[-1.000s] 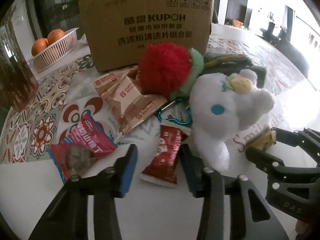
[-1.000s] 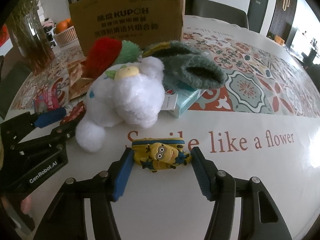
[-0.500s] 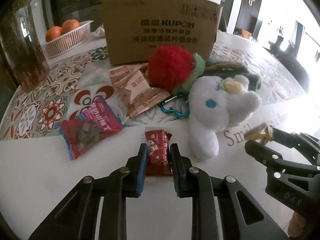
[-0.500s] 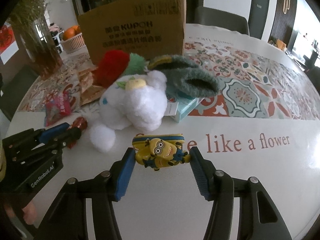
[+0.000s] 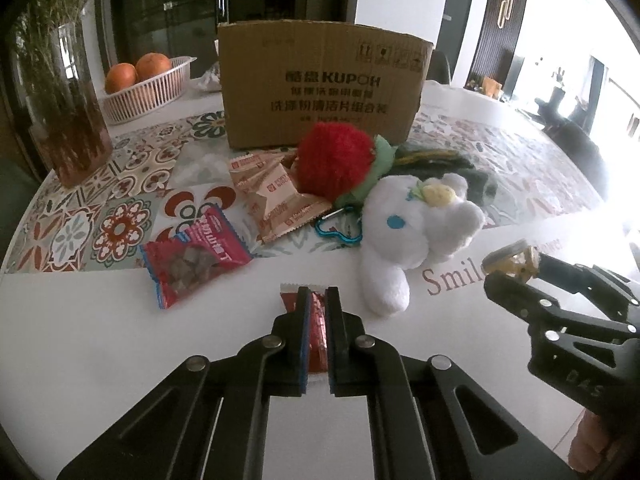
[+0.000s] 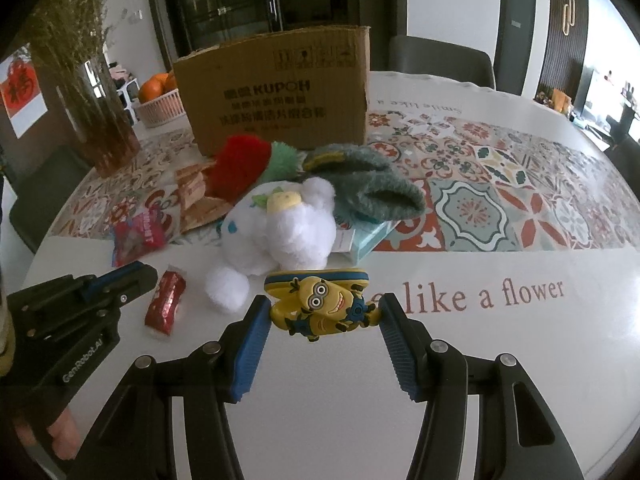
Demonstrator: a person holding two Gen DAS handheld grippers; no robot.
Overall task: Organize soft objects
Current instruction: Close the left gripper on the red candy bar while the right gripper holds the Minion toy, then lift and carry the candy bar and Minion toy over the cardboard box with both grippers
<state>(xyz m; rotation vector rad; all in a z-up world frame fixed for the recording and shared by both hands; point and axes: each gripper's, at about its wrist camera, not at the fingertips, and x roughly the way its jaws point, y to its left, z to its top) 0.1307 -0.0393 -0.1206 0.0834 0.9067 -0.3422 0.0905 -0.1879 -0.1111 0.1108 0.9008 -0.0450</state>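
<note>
- The cardboard box at the far side of the table is showing "KUPOH" in dark print on its near face, with rows of Chinese characters beside and beneath it, and small handling symbols near its top right corner.
- The tablecloth is carrying maroon lettering at the right: "like a flower"; the left wrist view is showing only "Smil".
- The left gripper body is bearing "GenRobot.AI" in white.
- The right gripper body is showing "DAS".
- The tan snack packets are carrying red print too small to read.
</note>
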